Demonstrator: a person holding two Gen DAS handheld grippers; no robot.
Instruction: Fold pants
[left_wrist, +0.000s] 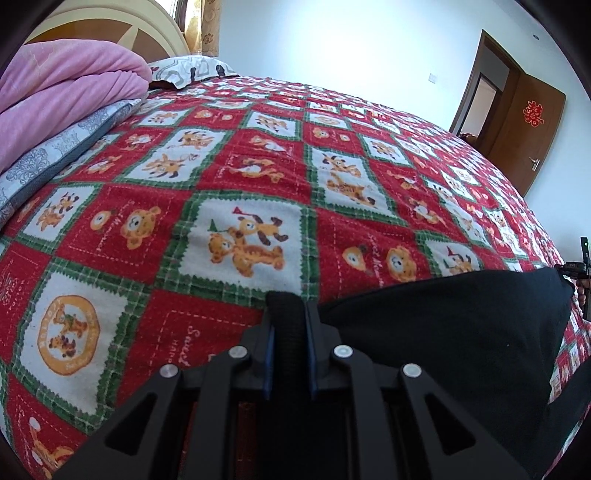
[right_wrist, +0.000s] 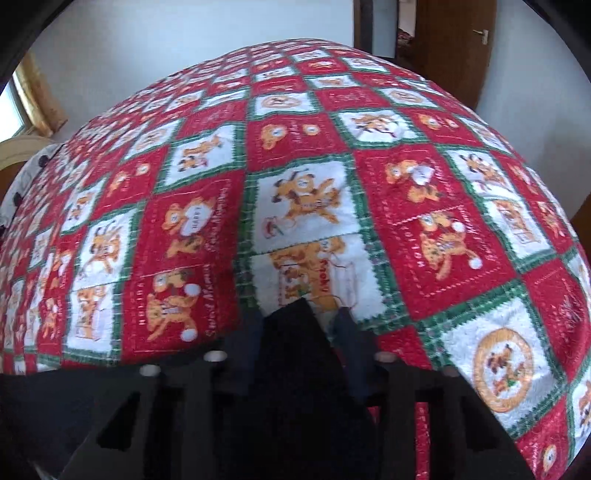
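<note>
From the left wrist camera, the left gripper (left_wrist: 288, 317) has its jaws clenched on a ribbed black band of the pants (left_wrist: 450, 325), likely the waistband (the weave looks elastic). The rest of the black cloth spreads to the right over the bedspread (left_wrist: 229, 177), a red, white and green patchwork with cartoon dogs and bears. A pink blanket (left_wrist: 70, 88) lies folded on a grey-patterned quilt (left_wrist: 55, 158) at the upper left, with a pillow (left_wrist: 188, 70) behind. A brown door (left_wrist: 528, 122) stands open in the far wall. At the right edge, part of the right gripper (left_wrist: 580, 269) shows just beside the pants' far corner.

From the right wrist camera, which is blurred, the right gripper (right_wrist: 299, 317) has a point of the pants (right_wrist: 295, 354) between its jaws; whether the pads press it I cannot tell. The bedspread (right_wrist: 443, 192) fills the view.
</note>
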